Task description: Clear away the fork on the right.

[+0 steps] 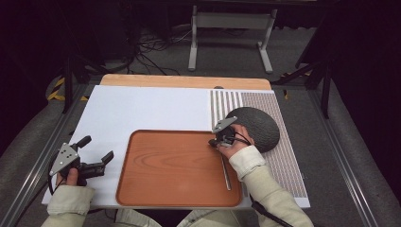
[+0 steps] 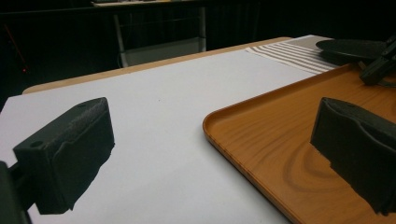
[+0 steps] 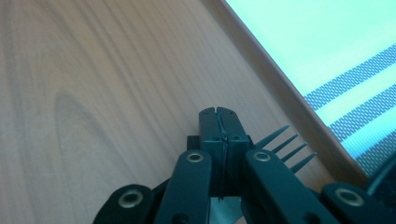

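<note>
- High view: the right claw [image 1: 218,140] sits at the right edge of the tray [image 1: 165,165], near its far corner, closed on the fork [image 1: 225,172]. The fork's handle lies along the tray's right side and runs back toward the person.
- A dark bowl [image 1: 259,127], upside down, rests on the striped mat [image 1: 283,156] just behind the right hand [image 1: 236,142].
- The left claw [image 1: 97,153] is held over the white surface [image 1: 142,109], just left of the tray, with its jaws apart and nothing between them.
- Left gripper view: the two black jaws stand wide apart, one over the white surface [image 2: 163,116], the other over the tray [image 2: 271,135]. Nothing is held.
- Farther off, at the upper right, part of the right claw [image 2: 378,65] shows by the bowl [image 2: 350,46] on the mat [image 2: 289,51].
- Right gripper view: the jaws are pressed together, tips meeting over the tray's wood grain [image 3: 93,93]. The fork's tines [image 3: 285,147] stick out to the right from under them, so the claw is clamped on the fork near its head.
- The tines point toward the tray's rim, with the mat [image 3: 355,107] beyond it.
</note>
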### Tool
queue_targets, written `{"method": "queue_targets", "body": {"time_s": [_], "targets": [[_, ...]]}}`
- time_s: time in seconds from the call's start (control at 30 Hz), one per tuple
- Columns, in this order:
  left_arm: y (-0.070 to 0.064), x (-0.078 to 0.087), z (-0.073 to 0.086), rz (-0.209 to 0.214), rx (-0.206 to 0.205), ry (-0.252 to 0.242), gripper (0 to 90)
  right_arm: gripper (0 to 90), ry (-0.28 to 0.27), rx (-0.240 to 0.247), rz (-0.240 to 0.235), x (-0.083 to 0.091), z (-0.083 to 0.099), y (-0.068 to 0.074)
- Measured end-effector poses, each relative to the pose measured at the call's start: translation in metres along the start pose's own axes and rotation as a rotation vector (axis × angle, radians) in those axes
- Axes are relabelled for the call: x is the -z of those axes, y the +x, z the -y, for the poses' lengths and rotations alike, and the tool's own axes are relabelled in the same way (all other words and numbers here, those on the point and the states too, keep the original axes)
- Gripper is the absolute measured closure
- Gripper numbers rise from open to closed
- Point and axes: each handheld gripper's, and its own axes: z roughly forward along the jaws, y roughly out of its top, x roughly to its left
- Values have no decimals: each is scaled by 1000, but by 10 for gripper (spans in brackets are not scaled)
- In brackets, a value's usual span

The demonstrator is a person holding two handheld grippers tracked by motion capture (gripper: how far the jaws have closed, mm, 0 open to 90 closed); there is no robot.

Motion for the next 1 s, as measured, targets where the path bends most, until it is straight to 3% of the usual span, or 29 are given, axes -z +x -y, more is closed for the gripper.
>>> {"method": "queue_targets", "body": {"time_s": [0.57,1.0], "targets": [[0,0,0,0,-1,0,1,900,2,-30,44,6,6,-8],[0,0,0,-1,1,-2,1,900,-4,-44,53,8,7,-10]]}}
